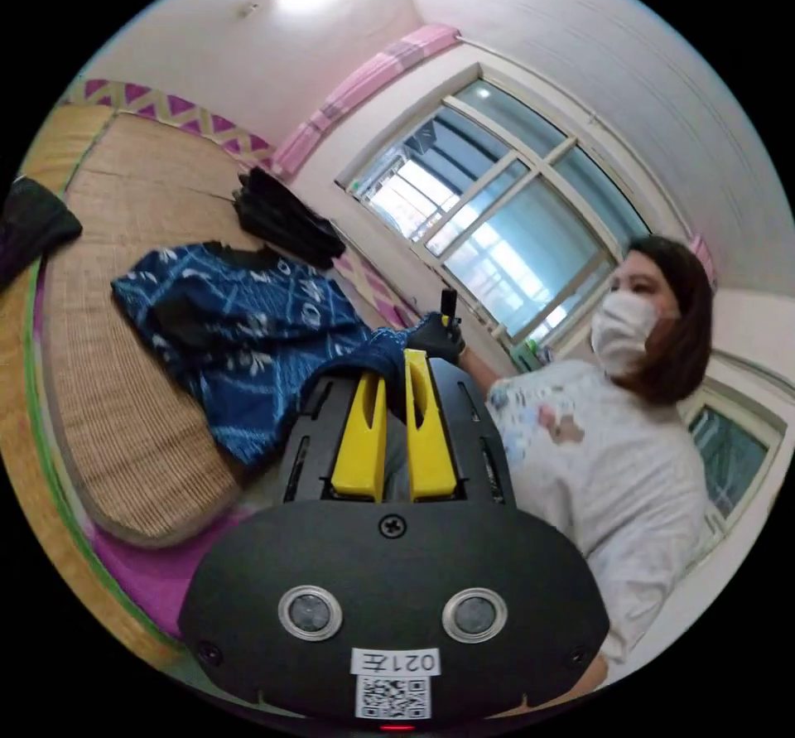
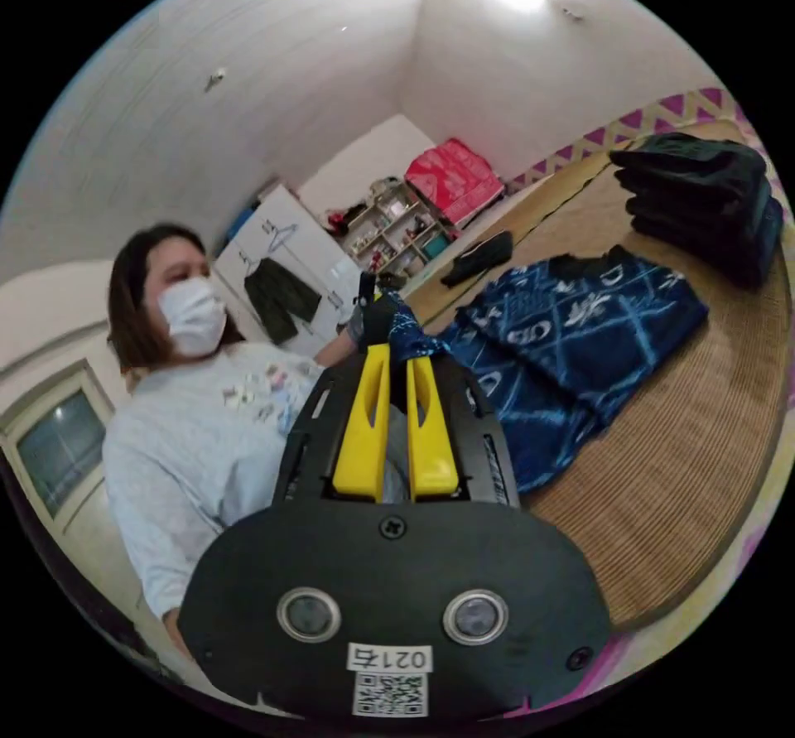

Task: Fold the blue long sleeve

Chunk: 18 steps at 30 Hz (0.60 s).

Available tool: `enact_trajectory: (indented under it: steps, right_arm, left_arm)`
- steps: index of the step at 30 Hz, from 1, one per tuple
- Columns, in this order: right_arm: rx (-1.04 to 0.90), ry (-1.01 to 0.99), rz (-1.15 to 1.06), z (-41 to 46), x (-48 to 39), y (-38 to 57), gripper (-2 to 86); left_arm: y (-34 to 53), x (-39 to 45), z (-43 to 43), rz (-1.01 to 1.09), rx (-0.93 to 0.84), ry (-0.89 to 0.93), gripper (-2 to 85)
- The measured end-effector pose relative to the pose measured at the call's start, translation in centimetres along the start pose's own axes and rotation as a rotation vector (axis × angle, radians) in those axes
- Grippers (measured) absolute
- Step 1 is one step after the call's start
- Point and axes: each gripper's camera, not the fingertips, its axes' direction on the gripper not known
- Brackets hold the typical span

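The blue long sleeve (image 1: 248, 332), dark blue with a white pattern, lies partly spread on a woven mat (image 1: 124, 407). One edge of it is lifted off the mat towards me. My left gripper (image 1: 396, 361) has its yellow jaws nearly together, with that raised blue cloth pinched at their tips. In the right gripper view the same garment (image 2: 580, 307) stretches from the mat (image 2: 687, 440) up to my right gripper (image 2: 399, 357), whose jaws are closed on a bunched blue edge. The two grippers sit close together, and a black-gloved hand (image 1: 435, 339) shows just past the left jaws.
A stack of dark folded clothes (image 2: 704, 183) rests at the mat's far side, near the wall (image 1: 286, 220). Another dark item (image 2: 480, 256) lies further off. A masked person in a pale top (image 1: 613, 456) holds the grippers. A large window (image 1: 497, 224) and shelves (image 2: 397, 224) line the walls.
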Motion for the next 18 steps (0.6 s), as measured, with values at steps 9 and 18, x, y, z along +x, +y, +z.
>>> enact_trajectory:
  steps: [9, 18]
  right_arm:
    - [0.112, 0.333, 0.509, -1.3, 20.0, -8.9, 9.0]
    - [-0.071, 0.458, 0.219, 0.0, 14.0, -7.5, 6.1]
  left_arm:
    - [-10.8, -23.9, 4.8, -0.486, 0.108, -0.198, 5.7]
    - [-8.5, -20.3, 3.8, -0.243, -0.001, -0.243, 5.7]
